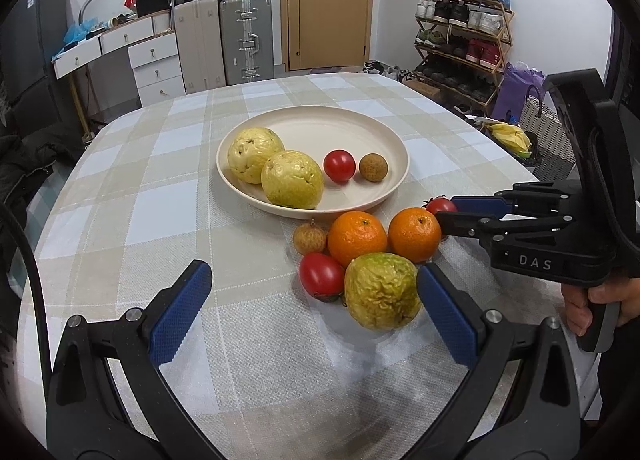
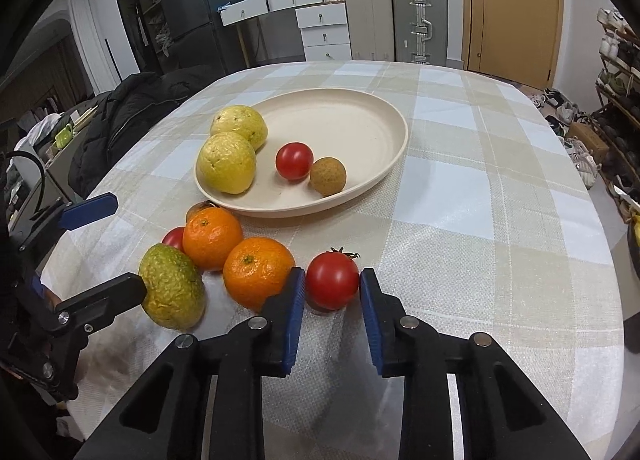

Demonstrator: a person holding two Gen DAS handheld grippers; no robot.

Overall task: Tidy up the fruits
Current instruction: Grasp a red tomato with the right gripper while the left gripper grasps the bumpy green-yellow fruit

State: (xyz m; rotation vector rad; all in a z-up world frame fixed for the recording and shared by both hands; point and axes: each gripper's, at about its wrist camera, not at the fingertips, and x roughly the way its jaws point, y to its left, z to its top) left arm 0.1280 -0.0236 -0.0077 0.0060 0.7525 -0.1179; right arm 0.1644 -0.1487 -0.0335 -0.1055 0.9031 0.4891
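Table (image 1: 120, 196) with the check cloth carries everything; the plate (image 2: 360, 108) sits mid-table as the collection spot, which is why the loose fruit is bunched right off its near rim.

On the plate: two yellow guavas (image 1: 276, 168) touching each other on one side, then a tomato (image 1: 339, 165) and a longan (image 1: 373, 167) side by side. Looks like you're grouping by kind, so there's bare plate left for the rest.

Off the plate, big to small: the green-yellow guava (image 1: 382, 290), two oranges (image 1: 357, 236) touching, a tomato at the guava's side (image 1: 322, 275), a second longan (image 1: 309, 240).

Your left gripper (image 1: 314, 288) stands wide, one pad just beside that guava, nothing gripped. Reads as staged for it.

Your right gripper (image 2: 332, 288) is clamped narrow on the stemmed tomato (image 2: 332, 280), pads on both flanks, fruit apparently on the cloth. It's right by the nearer orange, so lift straight up before swinging to the plate. Probably goes next to the plated tomato.
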